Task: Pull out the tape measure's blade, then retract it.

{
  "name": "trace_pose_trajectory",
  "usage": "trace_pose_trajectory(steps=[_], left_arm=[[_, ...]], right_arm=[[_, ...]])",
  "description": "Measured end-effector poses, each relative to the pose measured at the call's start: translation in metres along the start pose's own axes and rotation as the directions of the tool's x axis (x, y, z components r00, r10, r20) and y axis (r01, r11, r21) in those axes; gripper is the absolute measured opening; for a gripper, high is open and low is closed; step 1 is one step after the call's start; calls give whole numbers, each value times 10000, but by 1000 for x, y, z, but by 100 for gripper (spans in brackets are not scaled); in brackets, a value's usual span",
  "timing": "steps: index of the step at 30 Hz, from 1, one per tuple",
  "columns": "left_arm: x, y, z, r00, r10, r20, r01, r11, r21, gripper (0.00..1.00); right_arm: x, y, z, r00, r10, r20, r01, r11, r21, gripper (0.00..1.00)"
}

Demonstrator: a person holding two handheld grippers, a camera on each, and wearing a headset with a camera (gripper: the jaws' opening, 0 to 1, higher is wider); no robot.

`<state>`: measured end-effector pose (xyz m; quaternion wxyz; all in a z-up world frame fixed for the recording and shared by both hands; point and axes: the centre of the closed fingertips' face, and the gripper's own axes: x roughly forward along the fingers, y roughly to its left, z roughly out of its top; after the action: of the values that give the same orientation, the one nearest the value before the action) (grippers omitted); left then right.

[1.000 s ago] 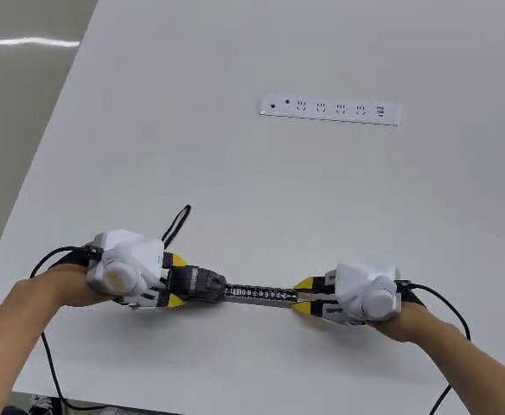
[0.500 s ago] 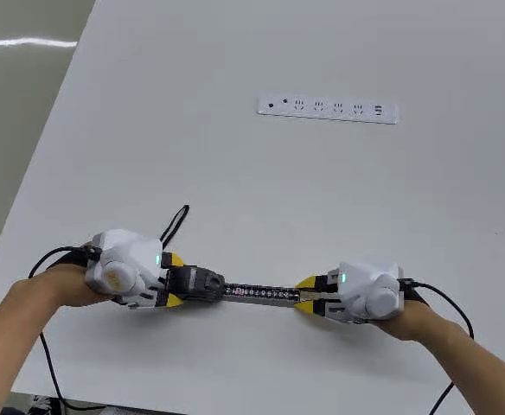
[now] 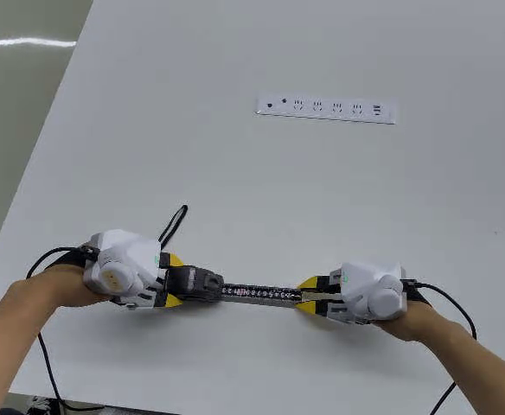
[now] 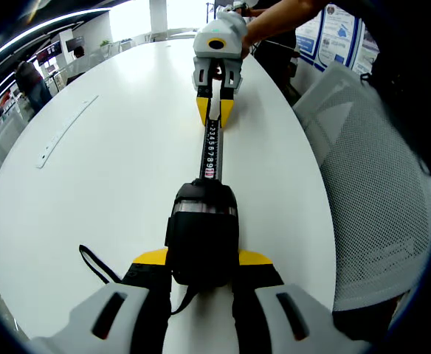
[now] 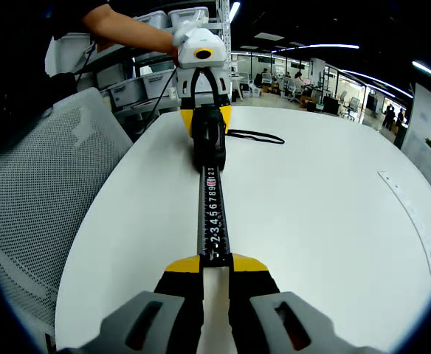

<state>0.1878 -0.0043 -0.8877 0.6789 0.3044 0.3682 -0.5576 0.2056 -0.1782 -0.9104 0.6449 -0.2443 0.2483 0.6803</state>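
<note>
Black tape measure case (image 3: 202, 284) sits clamped in the left hand-held gripper (image 3: 175, 280); the right hand-held gripper (image 3: 308, 295) pinches the end of the drawn-out blade (image 3: 257, 293) over the white table (image 3: 235, 173).

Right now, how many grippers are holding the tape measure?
2. The left gripper clamps the case at the near left of the table. The right gripper pinches the tip of the blade to the right.
</note>
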Motion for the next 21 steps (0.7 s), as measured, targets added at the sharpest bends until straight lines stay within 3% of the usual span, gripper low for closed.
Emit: trace_pose_trajectory(steps=[21], left_arm=[[0,0,1,10000,-72,-34,72,10000,-21,27]], right_arm=[[-8,-1,-7,10000,-64,-58,64,10000,6,9]])
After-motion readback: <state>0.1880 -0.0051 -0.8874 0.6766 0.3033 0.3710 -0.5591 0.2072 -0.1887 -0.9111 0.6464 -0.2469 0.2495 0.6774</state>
